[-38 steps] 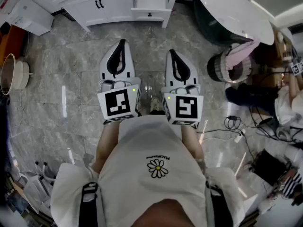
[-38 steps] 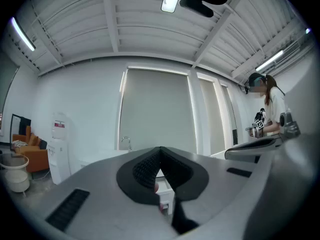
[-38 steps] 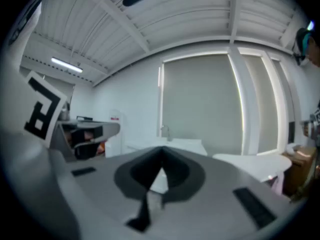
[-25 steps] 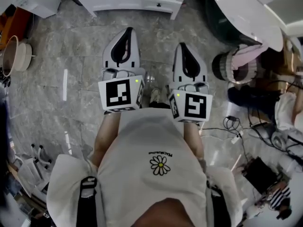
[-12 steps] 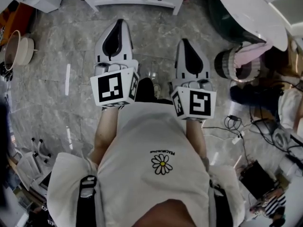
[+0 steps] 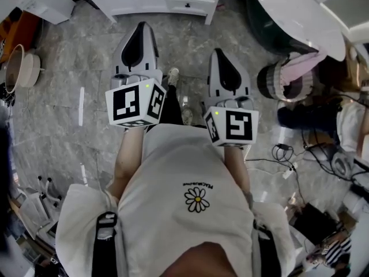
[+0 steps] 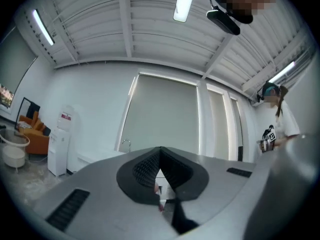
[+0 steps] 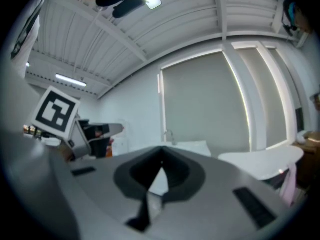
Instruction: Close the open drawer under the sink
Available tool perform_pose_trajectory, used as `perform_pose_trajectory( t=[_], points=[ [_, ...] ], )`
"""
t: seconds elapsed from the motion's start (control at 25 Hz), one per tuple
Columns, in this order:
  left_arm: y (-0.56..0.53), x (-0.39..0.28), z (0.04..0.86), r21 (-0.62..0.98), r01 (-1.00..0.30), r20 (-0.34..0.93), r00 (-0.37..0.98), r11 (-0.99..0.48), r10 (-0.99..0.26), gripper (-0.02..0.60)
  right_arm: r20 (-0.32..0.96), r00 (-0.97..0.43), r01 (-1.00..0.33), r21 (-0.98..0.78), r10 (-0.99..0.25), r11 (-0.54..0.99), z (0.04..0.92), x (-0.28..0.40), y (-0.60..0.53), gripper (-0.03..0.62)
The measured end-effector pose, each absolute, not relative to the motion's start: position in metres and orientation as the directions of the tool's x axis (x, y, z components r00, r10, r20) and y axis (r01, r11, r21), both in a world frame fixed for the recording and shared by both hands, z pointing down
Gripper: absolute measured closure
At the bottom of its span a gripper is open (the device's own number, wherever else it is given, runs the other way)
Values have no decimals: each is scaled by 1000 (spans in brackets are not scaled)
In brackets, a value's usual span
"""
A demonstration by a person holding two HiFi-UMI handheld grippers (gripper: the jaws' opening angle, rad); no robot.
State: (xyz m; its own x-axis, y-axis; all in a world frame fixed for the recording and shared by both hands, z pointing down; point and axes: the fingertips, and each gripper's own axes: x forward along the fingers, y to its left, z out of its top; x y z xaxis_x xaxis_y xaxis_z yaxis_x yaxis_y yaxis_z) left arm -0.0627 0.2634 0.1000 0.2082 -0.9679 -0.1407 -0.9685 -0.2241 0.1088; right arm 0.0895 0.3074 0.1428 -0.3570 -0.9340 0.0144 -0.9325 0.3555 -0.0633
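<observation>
Ahead, well apart: open drawer [image 6: 187, 2], front facing me, between both claws' lines. Left claw [image 6: 142, 27] slightly nearer than right claw [image 6: 218, 53]; both clenched, empty.

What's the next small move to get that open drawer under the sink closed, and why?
Probably a step forward, carrying the right claw toward the drawer front. The drawer juts out of the white cabinet, and a stretch of floor separates it from both claws. The left claw and right claw are shut and empty, so either could push once close enough.
</observation>
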Motion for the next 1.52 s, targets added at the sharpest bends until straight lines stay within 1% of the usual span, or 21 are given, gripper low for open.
perform_pose_trajectory(
  t=[0.08, 0.32, 0.44, 0.72, 1.08, 1.28, 1.52],
  points=[
    [262, -57, 97, 135, -958, -168, 231, -255, -958, 561, 5, -349, -935, -67, -937, 348, 143, 88, 308, 565],
    [255, -48, 87, 85, -955, -205, 261, -283, -943, 560, -8, -367, -929, -46, -930, 367, 140, 73, 305, 565],
    [249, -51, 92, 71, -956, -202, 265, -284, -943, 560, -2, -380, -924, -36, -925, 380, 142, 65, 300, 565],
    [209, -65, 99, 101, -956, -187, 254, -276, -949, 561, 29, -403, -915, -29, -915, 402, 150, 45, 271, 565],
    [112, -79, 117, 124, -951, -147, 266, -285, -953, 560, 75, -385, -923, -1, -920, 386, 157, 35, 165, 565],
    [41, -95, 123, 64, -956, -112, 278, -286, -954, 561, 111, -371, -928, -9, -922, 373, 161, 18, 92, 565],
    [-34, -118, 116, 84, -946, -97, 306, -314, -947, 560, 148, -349, -935, 5, -925, 354, 158, -5, 17, 565]
  ],
)
